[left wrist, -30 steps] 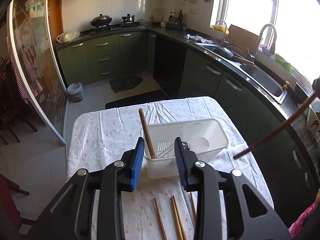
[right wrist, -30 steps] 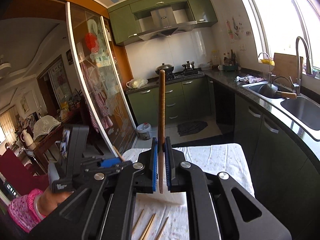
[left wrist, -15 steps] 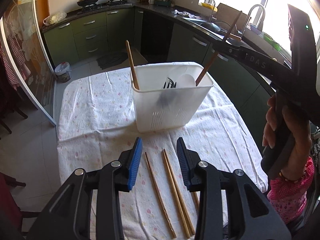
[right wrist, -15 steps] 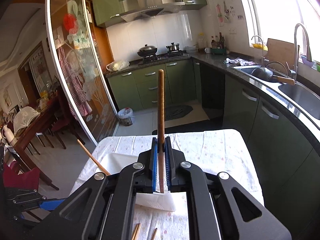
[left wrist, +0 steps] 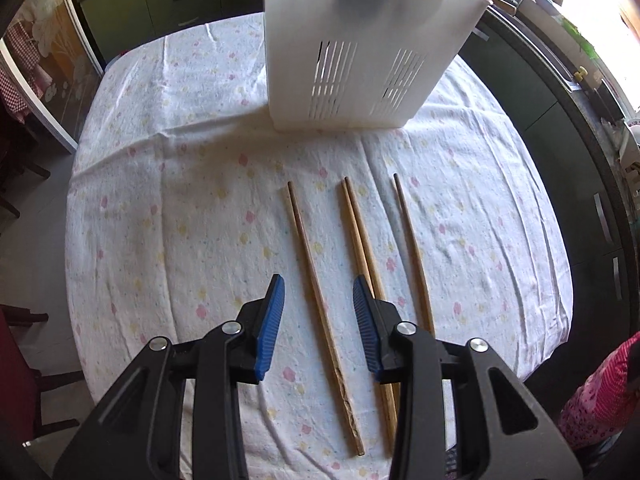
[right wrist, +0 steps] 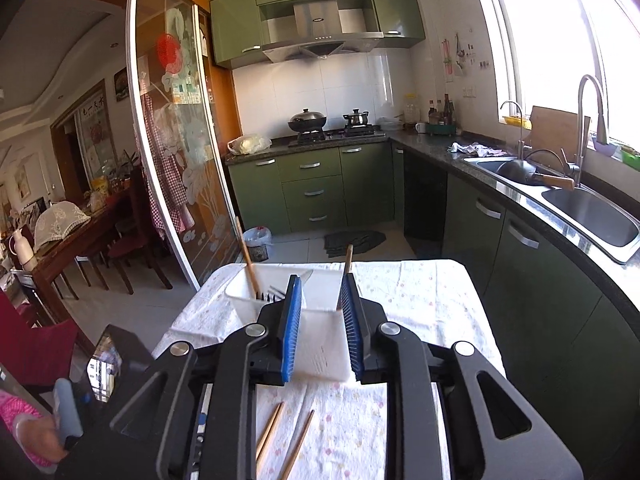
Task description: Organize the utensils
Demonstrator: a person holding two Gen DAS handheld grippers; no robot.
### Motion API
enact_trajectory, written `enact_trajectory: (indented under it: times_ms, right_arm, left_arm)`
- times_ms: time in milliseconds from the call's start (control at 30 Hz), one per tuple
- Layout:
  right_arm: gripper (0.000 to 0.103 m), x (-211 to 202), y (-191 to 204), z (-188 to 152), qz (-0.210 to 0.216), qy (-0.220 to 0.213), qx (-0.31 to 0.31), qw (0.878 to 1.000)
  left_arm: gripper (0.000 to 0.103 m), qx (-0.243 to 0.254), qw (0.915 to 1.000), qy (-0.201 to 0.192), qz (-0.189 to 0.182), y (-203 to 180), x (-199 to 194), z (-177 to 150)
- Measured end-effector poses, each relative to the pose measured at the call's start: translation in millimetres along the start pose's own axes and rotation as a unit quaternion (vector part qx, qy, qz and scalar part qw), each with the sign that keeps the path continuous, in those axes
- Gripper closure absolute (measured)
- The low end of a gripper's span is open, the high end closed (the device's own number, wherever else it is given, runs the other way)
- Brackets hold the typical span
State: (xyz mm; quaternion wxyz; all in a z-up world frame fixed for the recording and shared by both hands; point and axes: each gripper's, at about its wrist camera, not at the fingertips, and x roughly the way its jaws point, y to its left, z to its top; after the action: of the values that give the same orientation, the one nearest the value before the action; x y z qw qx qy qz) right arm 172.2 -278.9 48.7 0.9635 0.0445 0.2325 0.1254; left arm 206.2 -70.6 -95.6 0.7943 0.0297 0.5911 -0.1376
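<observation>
White utensil caddy on floral tablecloth. Four chopsticks lie near its front wall. My left gripper: jaws parted, straddling the leftmost chopstick, untouched. My right gripper: jaws opening, empty; two chopsticks stand inside caddy.

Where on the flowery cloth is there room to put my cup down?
The wide bare stretch of tablecloth left of the leftmost chopstick and before the white basket. Right of the rightmost chopstick is free too. Between them, the chopsticks crowd it.
</observation>
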Motion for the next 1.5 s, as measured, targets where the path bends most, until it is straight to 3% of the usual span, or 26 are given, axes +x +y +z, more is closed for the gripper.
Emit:
enact_trajectory:
  times_ms: [233,333,433,567,733,867,1267,1500]
  right_arm:
    - [0.082,-18,-9,-48,0.017,0.029,0.032,0.999]
    - [0.075,-20,-14,-60,0.02,0.036,0.045,0.998]
    - [0.074,-19,-15,-67,0.019,0.042,0.048,0.998]
    - [0.074,-10,-11,-81,0.014,0.061,0.045,0.997]
    - [0.074,6,-6,-98,0.002,0.091,0.041,0.995]
    - [0.074,23,1,-108,-0.01,0.118,0.029,0.993]
    - [0.074,105,23,-151,-0.002,0.251,0.001,0.968]
    - [0.071,127,40,-170,-0.021,0.271,-0.014,0.962]
  left_arm:
    - [0.069,-0.022,0.9997,0.002,0.007,0,14,-5]
    - [0.078,-0.029,0.9995,0.004,0.012,-2,19,-7]
    - [0.084,-0.037,0.9991,-0.004,0.019,-4,24,-7]
    - [0.084,-0.046,0.9983,-0.017,0.033,-6,30,-4]
    - [0.085,-0.043,0.9976,-0.026,0.047,-14,40,-3]
    - [0.096,-0.042,0.9968,-0.034,0.059,-14,40,-6]
    - [0.097,-0.071,0.9953,-0.052,0.04,20,19,-8]
    - [0.097,-0.068,0.9956,-0.056,0.032,27,13,-11]
